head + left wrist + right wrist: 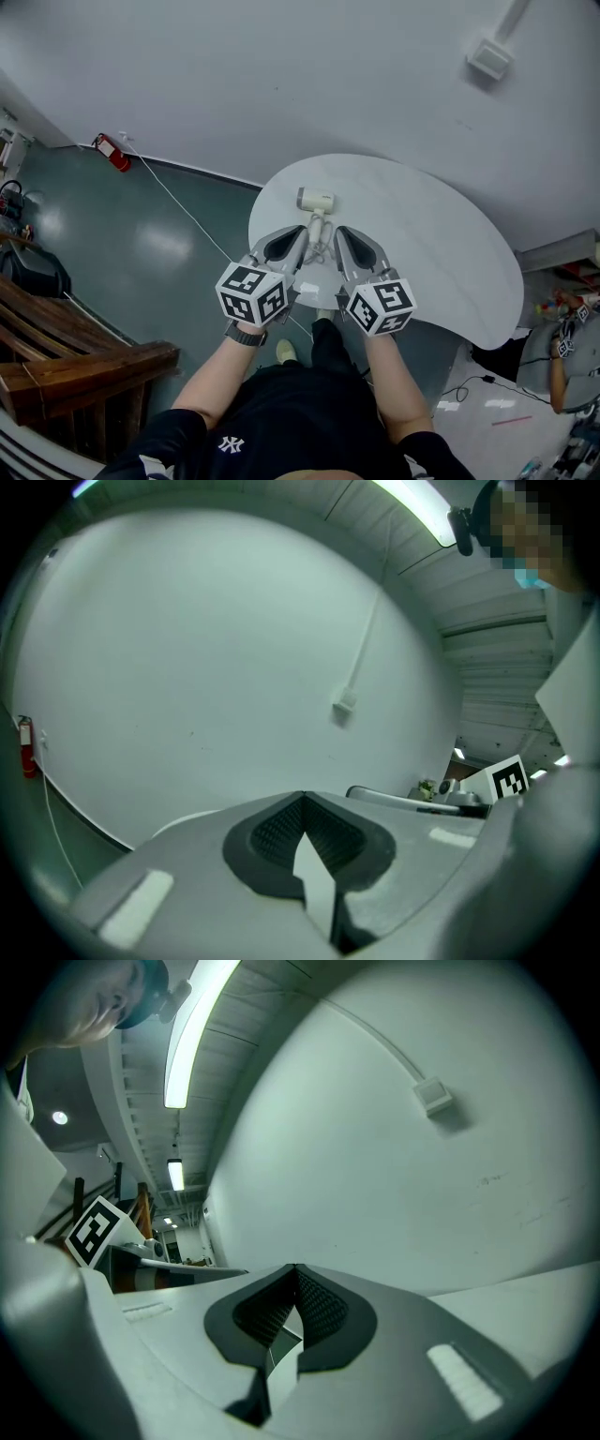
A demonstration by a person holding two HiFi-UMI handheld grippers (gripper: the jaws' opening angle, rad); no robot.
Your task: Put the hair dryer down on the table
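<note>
Left gripper (287,246) and right gripper (360,249): both clenched, empty. Hair dryer (316,200) already lies on the round table (441,253). You pull straight back; don't nudge it.

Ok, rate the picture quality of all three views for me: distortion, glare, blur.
Head view: sharp, the wall edge bows, soft glare on the floor, hair dryer crisp. Left gripper view: heavy fisheye, dark round edge, mosaic patch top right. Right gripper view: same fisheye, ceiling light blown out.
</note>
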